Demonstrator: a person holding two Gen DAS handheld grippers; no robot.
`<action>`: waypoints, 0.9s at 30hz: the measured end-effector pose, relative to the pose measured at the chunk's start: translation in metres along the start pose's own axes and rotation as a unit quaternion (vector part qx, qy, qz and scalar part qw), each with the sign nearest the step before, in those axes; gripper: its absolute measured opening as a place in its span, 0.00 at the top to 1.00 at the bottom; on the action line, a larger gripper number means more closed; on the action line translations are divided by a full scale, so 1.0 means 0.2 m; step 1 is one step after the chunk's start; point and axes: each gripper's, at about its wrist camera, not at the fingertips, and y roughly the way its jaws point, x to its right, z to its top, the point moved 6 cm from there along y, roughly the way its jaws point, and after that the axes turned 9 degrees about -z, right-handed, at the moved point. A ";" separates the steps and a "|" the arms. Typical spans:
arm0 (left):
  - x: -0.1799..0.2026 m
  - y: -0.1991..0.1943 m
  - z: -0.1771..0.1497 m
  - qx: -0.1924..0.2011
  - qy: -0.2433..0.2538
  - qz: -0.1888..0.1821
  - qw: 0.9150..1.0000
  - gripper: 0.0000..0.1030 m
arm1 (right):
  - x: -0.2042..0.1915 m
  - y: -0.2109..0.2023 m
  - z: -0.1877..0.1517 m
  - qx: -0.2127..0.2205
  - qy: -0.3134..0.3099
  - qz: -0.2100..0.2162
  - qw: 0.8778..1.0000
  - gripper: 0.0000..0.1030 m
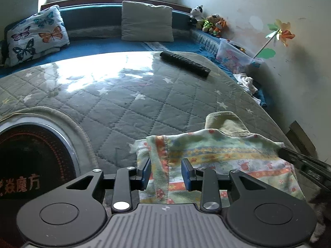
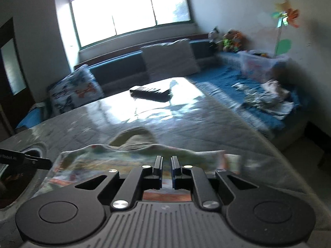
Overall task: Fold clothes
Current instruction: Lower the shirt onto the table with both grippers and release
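Observation:
A small garment with a pale flower and stripe print (image 1: 223,157) lies on the grey quilted table cover (image 1: 124,103) at the near right. My left gripper (image 1: 166,174) is open, its blue pads on either side of a raised fold at the garment's left edge. In the blurred right wrist view the same garment (image 2: 128,157) lies just in front of my right gripper (image 2: 166,172), whose fingers stand a narrow gap apart with cloth showing between them; I cannot tell if they pinch it. The right gripper's tip shows in the left wrist view (image 1: 304,161).
A black remote control (image 1: 185,64) lies far on the cover. A round heater opening (image 1: 35,161) is cut in the table at the near left. Behind is a blue bench with pillows (image 1: 146,23), a toy box (image 1: 235,56) and loose clothes (image 2: 269,99).

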 end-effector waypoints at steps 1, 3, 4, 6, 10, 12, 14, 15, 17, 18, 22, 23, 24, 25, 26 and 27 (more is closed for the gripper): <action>0.01 0.01 0.00 -0.001 0.002 -0.003 1.000 0.67 | -0.02 0.03 0.01 -0.004 0.002 0.004 1.000 0.92; 0.03 0.02 0.02 -0.002 0.005 -0.012 1.000 0.67 | -0.06 0.10 0.02 -0.012 0.006 0.011 1.000 0.92; 0.04 0.03 0.03 -0.002 0.008 -0.017 1.000 0.67 | -0.08 0.12 0.03 -0.016 0.007 0.012 1.000 0.92; 0.06 0.06 0.05 -0.003 0.013 -0.023 1.000 0.67 | -0.10 0.18 0.04 -0.020 0.000 0.010 1.000 0.92; 0.09 0.15 0.09 -0.010 0.018 -0.033 0.999 0.67 | -0.13 0.26 0.04 -0.028 -0.004 0.007 1.000 0.92; 0.11 0.19 0.10 -0.012 0.019 -0.040 0.999 0.70 | -0.15 0.27 0.04 -0.027 -0.006 0.007 1.000 0.92; 0.13 0.23 0.12 -0.013 0.021 -0.048 0.999 0.71 | -0.16 0.27 0.03 -0.027 -0.008 0.008 1.000 0.92; 0.14 0.24 0.12 -0.014 0.022 -0.052 0.998 0.71 | -0.16 0.27 0.03 -0.026 -0.009 0.008 1.000 0.92; 0.15 0.28 0.13 -0.014 0.022 -0.056 0.998 0.71 | -0.16 0.25 0.03 -0.026 -0.010 0.010 1.000 0.90; 0.16 0.30 0.13 -0.016 0.021 -0.056 0.998 0.71 | -0.16 0.24 0.03 -0.025 -0.011 0.012 1.000 0.88; 0.15 0.36 0.14 -0.024 0.022 -0.053 0.998 0.71 | -0.18 0.18 0.02 -0.024 -0.022 0.026 0.999 0.85; 0.15 0.37 0.14 -0.025 0.023 -0.052 0.998 0.71 | -0.19 0.16 0.01 -0.026 -0.026 0.032 0.999 0.85; 0.15 0.36 0.14 -0.025 0.023 -0.051 0.998 0.71 | -0.20 0.14 0.00 -0.027 -0.032 0.037 0.998 0.85; 0.16 0.36 0.13 -0.024 0.024 -0.051 0.998 0.71 | -0.21 0.12 -0.01 -0.027 -0.038 0.042 0.998 0.85; 0.16 0.35 0.13 -0.024 0.025 -0.050 0.998 0.71 | -0.23 0.09 -0.02 -0.028 -0.043 0.046 0.998 0.85; 0.17 0.34 0.13 -0.024 0.027 -0.049 0.998 0.71 | -0.24 0.07 -0.04 -0.029 -0.048 0.049 0.997 0.85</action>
